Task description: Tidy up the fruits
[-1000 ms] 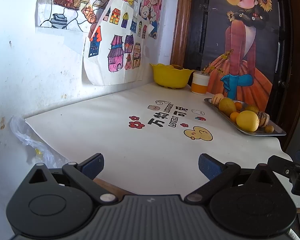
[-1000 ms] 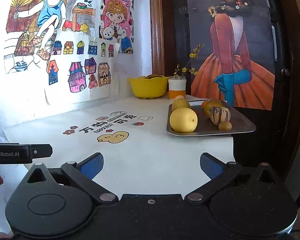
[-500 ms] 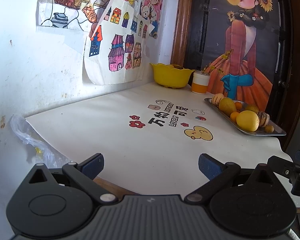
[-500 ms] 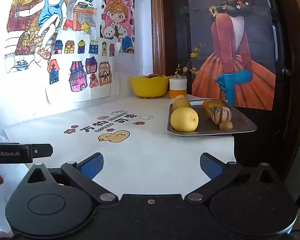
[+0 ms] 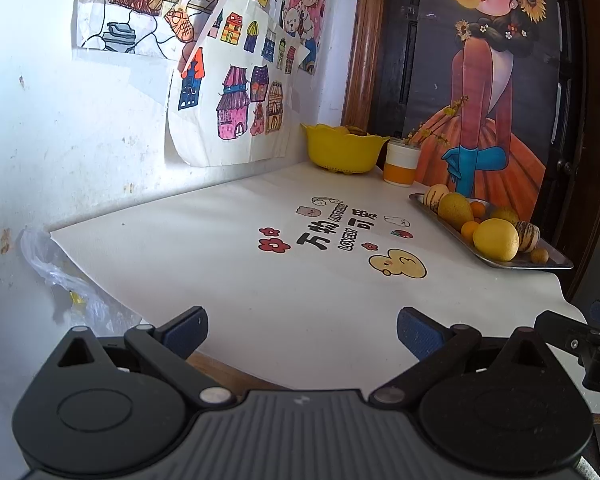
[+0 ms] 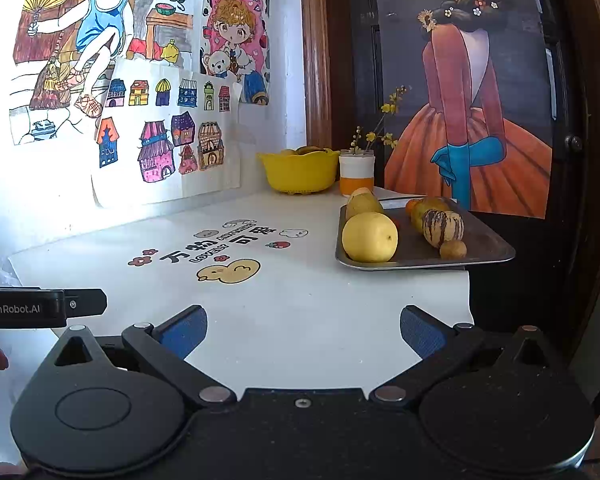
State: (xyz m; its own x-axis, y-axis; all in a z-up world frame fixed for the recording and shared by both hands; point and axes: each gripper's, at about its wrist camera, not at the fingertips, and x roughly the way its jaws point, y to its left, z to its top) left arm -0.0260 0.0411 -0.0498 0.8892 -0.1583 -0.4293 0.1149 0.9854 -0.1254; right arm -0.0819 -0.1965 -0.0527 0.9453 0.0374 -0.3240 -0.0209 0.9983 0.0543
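1. Left gripper [image 5: 300, 330]: jaws spread wide, holding nothing. Only its view catches the plastic bag [image 5: 56, 276] by the wall.
2. Right gripper [image 6: 302, 330]: also wide open, empty. Fruits sit on the metal tray [image 6: 484, 242] at the table's right edge, yellow bowl [image 6: 300, 172] behind.

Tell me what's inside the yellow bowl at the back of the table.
Only some yellowish-brown rounded tops, probably fruit, show above the rim of the yellow bowl. The bowl's wall hides everything lower, so what they are and how many cannot be told.
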